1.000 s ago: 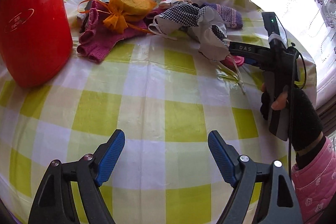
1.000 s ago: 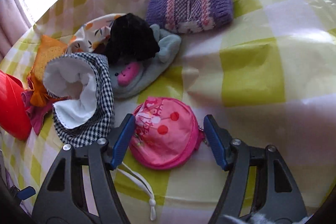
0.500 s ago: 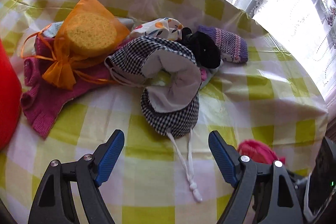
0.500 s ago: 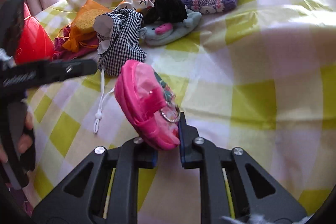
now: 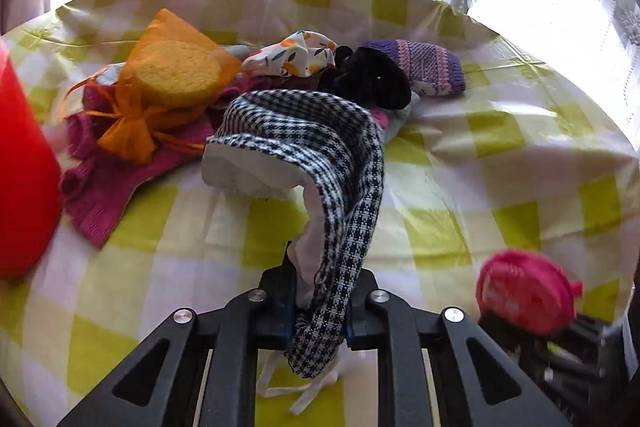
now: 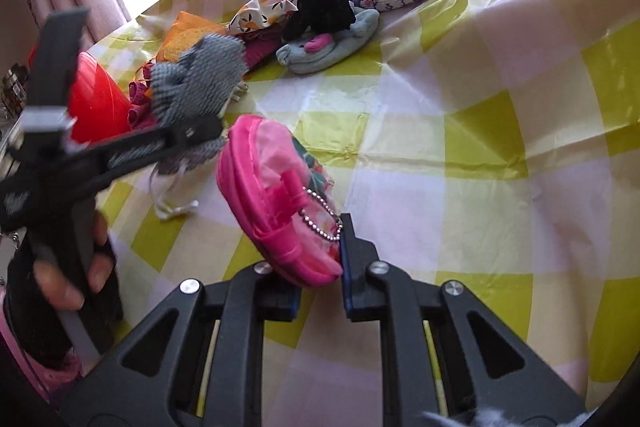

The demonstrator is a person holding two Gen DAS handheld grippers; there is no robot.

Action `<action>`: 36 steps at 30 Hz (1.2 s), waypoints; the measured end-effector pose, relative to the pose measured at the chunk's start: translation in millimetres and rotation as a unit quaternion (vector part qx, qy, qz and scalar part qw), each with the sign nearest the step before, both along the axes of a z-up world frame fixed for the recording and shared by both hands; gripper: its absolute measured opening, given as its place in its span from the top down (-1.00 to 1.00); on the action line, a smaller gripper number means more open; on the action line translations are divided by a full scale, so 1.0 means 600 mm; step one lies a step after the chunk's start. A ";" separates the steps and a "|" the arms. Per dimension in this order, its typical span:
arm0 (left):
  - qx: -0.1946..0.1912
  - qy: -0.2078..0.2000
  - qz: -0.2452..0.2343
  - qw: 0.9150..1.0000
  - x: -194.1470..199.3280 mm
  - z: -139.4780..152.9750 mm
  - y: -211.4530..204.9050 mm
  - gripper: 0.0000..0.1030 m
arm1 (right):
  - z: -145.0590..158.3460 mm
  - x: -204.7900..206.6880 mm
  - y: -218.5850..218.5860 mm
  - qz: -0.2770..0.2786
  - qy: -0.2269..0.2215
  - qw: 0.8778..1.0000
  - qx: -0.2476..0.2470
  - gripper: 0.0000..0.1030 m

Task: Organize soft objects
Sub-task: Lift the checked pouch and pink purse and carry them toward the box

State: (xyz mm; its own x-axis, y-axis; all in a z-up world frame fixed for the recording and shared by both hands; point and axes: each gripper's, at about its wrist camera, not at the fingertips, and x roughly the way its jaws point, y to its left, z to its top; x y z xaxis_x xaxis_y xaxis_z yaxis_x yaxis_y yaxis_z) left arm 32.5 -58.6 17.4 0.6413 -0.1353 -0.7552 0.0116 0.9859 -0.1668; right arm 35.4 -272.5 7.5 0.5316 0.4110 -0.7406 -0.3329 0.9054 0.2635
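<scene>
A black-and-white houndstooth drawstring pouch (image 5: 312,131) with white lining rises off the checked tablecloth (image 5: 440,187). My left gripper (image 5: 318,291) is closing, its pads pressing on the pouch's near end, white cords dangling below. In the right wrist view the same pouch (image 6: 200,79) looks blurred, above the left gripper (image 6: 200,135) held by a gloved hand (image 6: 60,267). My right gripper (image 6: 320,267) is shut on a round pink zip pouch (image 6: 276,199) with a bead chain, held above the table. The pink pouch (image 5: 520,291) also shows at lower right of the left wrist view.
Behind lie an orange mesh bag with a yellow sponge (image 5: 176,79), a magenta knitted glove (image 5: 104,195), a floral cloth (image 5: 300,59), a black fluffy item (image 5: 372,79), a purple knitted mitten (image 5: 428,67) and a grey-blue sock (image 6: 332,43). A red container (image 5: 20,167) stands left.
My left gripper moved up to the houndstooth pouch and closed on its near end, lifting it. The right gripper, shut on the pink pouch since half a second ago, has hardly moved.
</scene>
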 end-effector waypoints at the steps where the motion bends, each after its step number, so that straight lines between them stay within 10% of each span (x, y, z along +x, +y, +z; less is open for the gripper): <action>1: 0.003 -0.005 -0.006 1.000 -0.031 0.000 0.009 0.65 | 0.000 -0.001 -0.001 0.000 0.001 1.000 0.003 0.65; 10: -0.060 0.013 0.005 0.998 -0.098 -0.018 0.063 0.64 | 0.000 0.000 -0.002 -0.013 -0.003 1.000 -0.006 0.65; 19: -0.043 0.005 0.026 0.999 -0.102 -0.016 0.055 0.63 | 0.007 -0.006 0.000 -0.038 -0.018 0.999 -0.035 0.65; 26: 0.039 -0.099 -0.007 0.994 -0.215 0.076 0.025 0.63 | 0.051 -0.138 -0.015 -0.064 -0.056 0.996 0.026 0.65; 36: 0.064 -0.242 -0.002 0.968 -0.323 0.258 0.022 0.63 | 0.264 -0.298 -0.001 -0.032 -0.229 0.972 0.050 0.65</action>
State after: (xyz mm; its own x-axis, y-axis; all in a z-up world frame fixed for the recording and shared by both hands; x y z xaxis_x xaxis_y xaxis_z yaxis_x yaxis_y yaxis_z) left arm -161.5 -45.5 172.1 0.9239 -0.0642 -0.3773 0.0620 0.9979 -0.0179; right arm -143.4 -273.0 165.7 0.8232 0.4234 -0.3783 -0.3792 0.9059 0.1887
